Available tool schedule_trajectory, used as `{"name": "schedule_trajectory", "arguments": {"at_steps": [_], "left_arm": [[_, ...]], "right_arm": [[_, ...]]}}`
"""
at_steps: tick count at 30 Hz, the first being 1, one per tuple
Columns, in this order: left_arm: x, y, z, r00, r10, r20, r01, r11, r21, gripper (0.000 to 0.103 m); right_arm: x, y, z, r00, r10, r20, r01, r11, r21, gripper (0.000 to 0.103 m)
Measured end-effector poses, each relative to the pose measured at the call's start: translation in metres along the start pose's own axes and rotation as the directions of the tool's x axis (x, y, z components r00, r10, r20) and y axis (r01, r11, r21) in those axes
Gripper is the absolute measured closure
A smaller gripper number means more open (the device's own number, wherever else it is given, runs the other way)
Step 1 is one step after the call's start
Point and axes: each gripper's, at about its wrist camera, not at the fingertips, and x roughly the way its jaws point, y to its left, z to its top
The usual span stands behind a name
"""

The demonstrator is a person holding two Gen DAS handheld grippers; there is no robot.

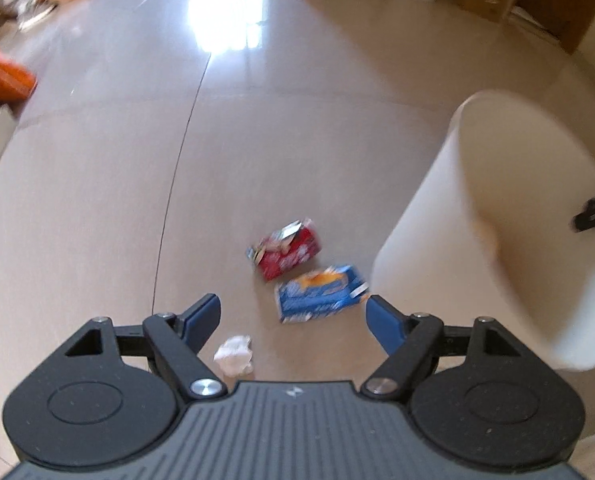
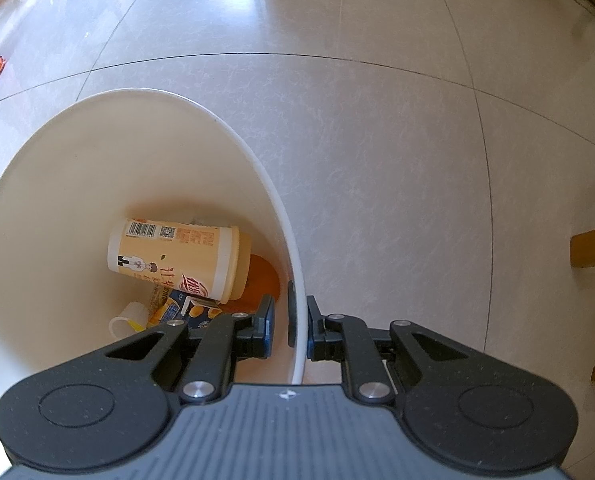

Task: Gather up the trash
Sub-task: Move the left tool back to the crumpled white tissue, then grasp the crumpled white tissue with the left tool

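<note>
Trash is lying partly collected: a milk-tea cup (image 2: 177, 258), a small carton (image 2: 199, 312) and other scraps are already sitting inside the white bin (image 2: 233, 128). Three pieces are waiting on the floor: one red carton (image 1: 287, 249), one blue carton (image 1: 321, 293) and one crumpled tissue (image 1: 235, 354). The left gripper (image 1: 293, 318) is hovering open and empty above them, while the right gripper (image 2: 289, 326) is clamping the bin's rim.
</note>
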Motion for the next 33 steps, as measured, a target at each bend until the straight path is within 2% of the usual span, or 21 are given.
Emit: {"name": "schedule_trajectory", "arguments": {"at_steps": [4,9,13,19,25,31,33], "left_arm": [[0.035,0.009,-0.024,0.999,0.036,-0.022,-0.036,0.999,0.0,0.024],[0.07,0.024,-0.052,0.999,0.027,-0.043,-0.03,0.997,-0.068,0.024],[0.096,0.033,-0.07,0.998,0.047,-0.048,-0.051,0.994,-0.099,0.03],[0.13,0.044,-0.084,0.997,0.062,-0.052,-0.069,0.986,-0.153,0.039],[0.158,0.046,-0.09,0.994,0.081,-0.069,-0.091,0.984,-0.155,0.045],[0.172,0.049,-0.091,0.992,0.098,-0.082,-0.111,0.98,-0.167,0.049],[0.174,0.05,-0.09,0.991,0.101,-0.086,-0.114,0.979,-0.172,0.055]], "right_arm": [[0.0,0.0,0.0,1.0,-0.001,0.002,0.001,1.0,-0.001,0.085],[0.0,0.001,0.0,1.0,-0.007,0.003,0.007,1.0,-0.002,0.085],[0.001,0.001,0.0,1.0,-0.008,0.002,0.008,1.0,0.001,0.085],[0.001,0.001,0.0,1.0,-0.01,0.004,0.01,1.0,-0.001,0.084],[0.002,0.003,-0.001,1.0,-0.018,0.01,0.018,1.0,-0.008,0.084],[0.004,0.003,-0.001,1.0,-0.018,0.0,0.018,1.0,-0.007,0.084],[0.004,0.004,-0.001,1.0,-0.017,-0.002,0.017,1.0,-0.005,0.084]]}}
